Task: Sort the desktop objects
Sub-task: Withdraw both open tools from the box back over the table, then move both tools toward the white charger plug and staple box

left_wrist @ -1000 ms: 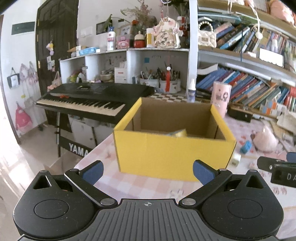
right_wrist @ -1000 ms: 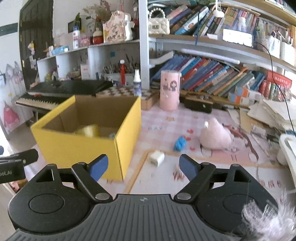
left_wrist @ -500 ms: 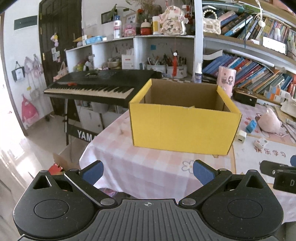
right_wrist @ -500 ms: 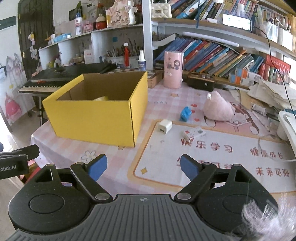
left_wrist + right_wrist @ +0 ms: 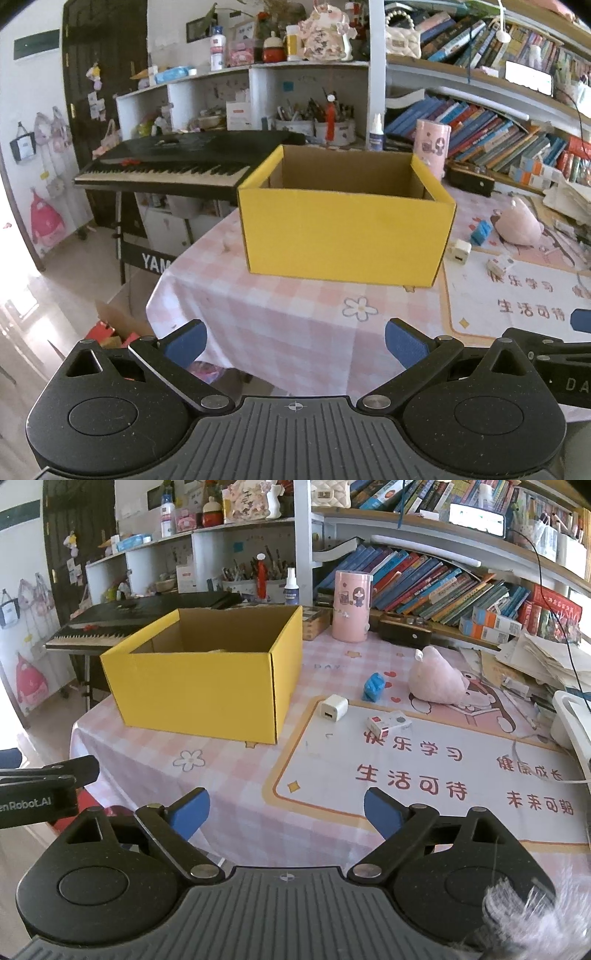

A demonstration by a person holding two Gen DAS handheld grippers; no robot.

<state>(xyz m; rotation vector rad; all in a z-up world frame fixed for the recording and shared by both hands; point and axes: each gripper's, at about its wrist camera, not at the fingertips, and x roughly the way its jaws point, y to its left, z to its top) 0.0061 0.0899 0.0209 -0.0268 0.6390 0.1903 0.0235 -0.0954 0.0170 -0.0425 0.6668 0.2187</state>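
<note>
An open yellow cardboard box [image 5: 343,236] [image 5: 207,690] stands on the pink checked tablecloth; something yellowish lies inside it. To its right lie a white charger cube [image 5: 334,708] [image 5: 458,252], a blue clip [image 5: 373,686] [image 5: 481,232], a small white and red packet [image 5: 388,722] [image 5: 499,264] and a pink plush toy [image 5: 437,681] [image 5: 517,223]. My left gripper [image 5: 293,341] is open and empty, low over the table's front edge. My right gripper [image 5: 286,812] is open and empty, near the front of the printed desk mat [image 5: 443,768].
A pink cylinder [image 5: 351,605] and a black case [image 5: 404,633] stand behind the objects. Bookshelves line the back. A black keyboard [image 5: 177,166] stands left of the table. A white tray edge [image 5: 570,720] is at the right. Boxes lie on the floor [image 5: 110,325].
Both grippers have pulled back from the yellow box toward the table's front edge; the box and objects look farther away. Both stay open and empty.
</note>
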